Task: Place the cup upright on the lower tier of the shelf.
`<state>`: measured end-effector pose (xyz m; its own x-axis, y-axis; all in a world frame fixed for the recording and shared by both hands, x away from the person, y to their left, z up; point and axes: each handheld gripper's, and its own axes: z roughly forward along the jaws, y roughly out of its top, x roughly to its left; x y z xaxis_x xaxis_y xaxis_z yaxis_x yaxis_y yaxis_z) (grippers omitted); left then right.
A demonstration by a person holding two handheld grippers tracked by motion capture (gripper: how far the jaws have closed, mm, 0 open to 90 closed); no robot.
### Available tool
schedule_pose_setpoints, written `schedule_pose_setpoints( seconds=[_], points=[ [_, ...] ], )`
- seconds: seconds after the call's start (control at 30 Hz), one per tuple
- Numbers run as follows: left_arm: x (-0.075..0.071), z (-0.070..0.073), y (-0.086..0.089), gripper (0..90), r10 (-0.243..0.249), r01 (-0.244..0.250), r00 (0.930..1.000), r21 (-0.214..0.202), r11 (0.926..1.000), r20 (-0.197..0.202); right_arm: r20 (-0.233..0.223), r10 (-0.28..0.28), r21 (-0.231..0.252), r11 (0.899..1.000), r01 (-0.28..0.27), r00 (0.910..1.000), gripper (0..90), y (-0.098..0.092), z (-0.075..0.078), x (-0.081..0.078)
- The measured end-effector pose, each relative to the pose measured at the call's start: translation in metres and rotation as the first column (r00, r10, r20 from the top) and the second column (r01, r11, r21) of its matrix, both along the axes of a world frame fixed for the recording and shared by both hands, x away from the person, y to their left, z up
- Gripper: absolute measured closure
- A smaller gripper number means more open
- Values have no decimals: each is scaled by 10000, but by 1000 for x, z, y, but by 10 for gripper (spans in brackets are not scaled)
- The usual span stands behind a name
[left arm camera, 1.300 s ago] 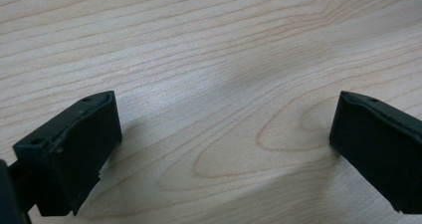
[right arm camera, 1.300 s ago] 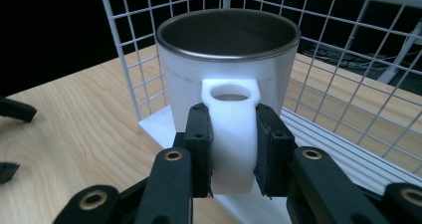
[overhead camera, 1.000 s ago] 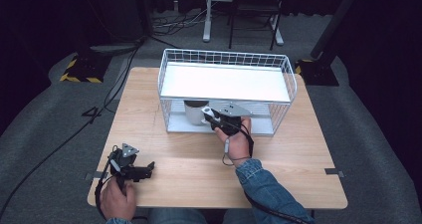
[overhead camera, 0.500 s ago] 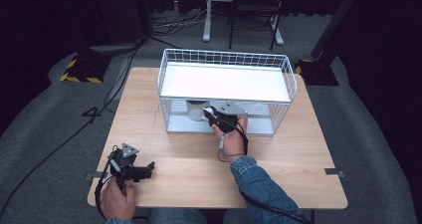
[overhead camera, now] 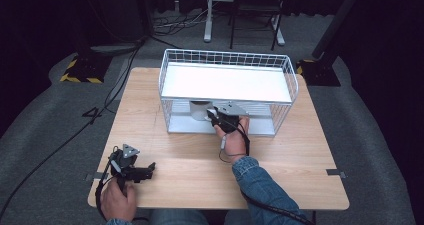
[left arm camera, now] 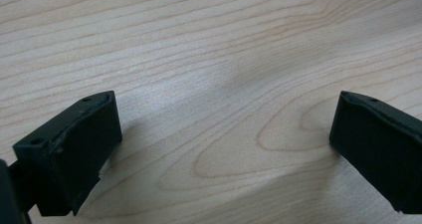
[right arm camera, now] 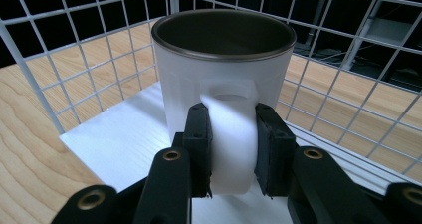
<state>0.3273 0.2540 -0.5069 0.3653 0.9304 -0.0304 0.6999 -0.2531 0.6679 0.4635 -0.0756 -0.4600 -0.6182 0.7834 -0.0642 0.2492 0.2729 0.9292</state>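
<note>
My right tool has pushed farther under the wire rack, clamping the white mug's handle to lift it, left tool gaping on the worktop.

No legible text, labels, brands, numbers or signs anywhere. Plain white, unprinted: mug and wire rack. Bare wood grain on table. Yellow-and-black hazard striping, without lettering, on floor base at upper left of high view.
</note>
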Motion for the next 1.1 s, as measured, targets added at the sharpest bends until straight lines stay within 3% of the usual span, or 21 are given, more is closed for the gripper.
schedule_pose_setpoints(
  seconds=[0.07, 0.4, 0.7, 0.93, 1.07, 1.1],
  points=[
    [0, 0, 0, 2, 0, 0, 10000, -1, 10000, 1, 9, -52, -142, 9999, 52, 10000, 670, 0, -1, 0],
    [0, 0, 0, 2, 3, -3, 10000, 7, 10000, -3, -102, -171, 80, 9998, 171, 9998, 499, 0, -2, -1],
    [1, 0, 0, 2, -37, 37, 10000, 32, 10000, 20, -92, -183, 284, 9994, 185, 9998, 392, -15, 4, -12],
    [2, 0, 0, 2, 20, -20, 10000, -6, 10000, 11, -155, 437, 271, 9987, -433, 9989, 338, -35, 17, -32],
    [2, 0, 0, 2, 10, -10, 10000, -7, 10000, 12, -440, 806, 290, 9964, -793, 9958, 318, -49, 25, -42],
    [2, 0, 0, 2, 15, -15, 10000, -14, 10000, 14, -557, 868, 518, 9951, -840, 9947, 308, -56, 28, -46]
  ],
)
